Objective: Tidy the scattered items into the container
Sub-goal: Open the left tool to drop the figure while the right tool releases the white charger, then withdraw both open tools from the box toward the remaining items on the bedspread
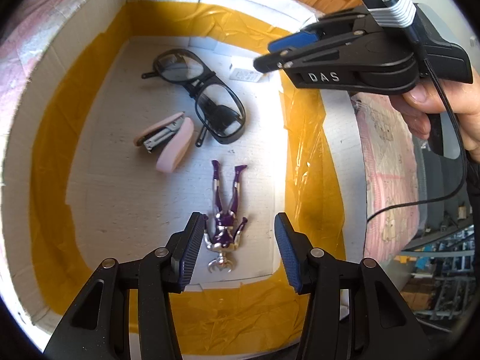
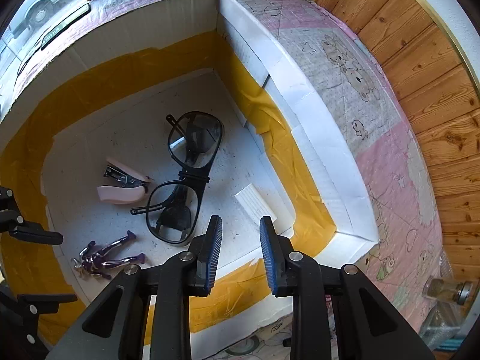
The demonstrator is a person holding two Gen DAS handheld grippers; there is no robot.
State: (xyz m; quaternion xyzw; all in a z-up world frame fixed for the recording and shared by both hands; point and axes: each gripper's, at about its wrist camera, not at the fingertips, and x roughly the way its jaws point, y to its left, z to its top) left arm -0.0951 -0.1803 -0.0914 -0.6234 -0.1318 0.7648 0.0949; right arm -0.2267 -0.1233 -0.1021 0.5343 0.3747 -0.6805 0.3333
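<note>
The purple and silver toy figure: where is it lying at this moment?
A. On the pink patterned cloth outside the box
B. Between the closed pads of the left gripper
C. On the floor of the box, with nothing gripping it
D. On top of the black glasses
C: the toy figure lies flat on the floor of the box, between the spread pads of the left gripper, which do not press on it.
</note>
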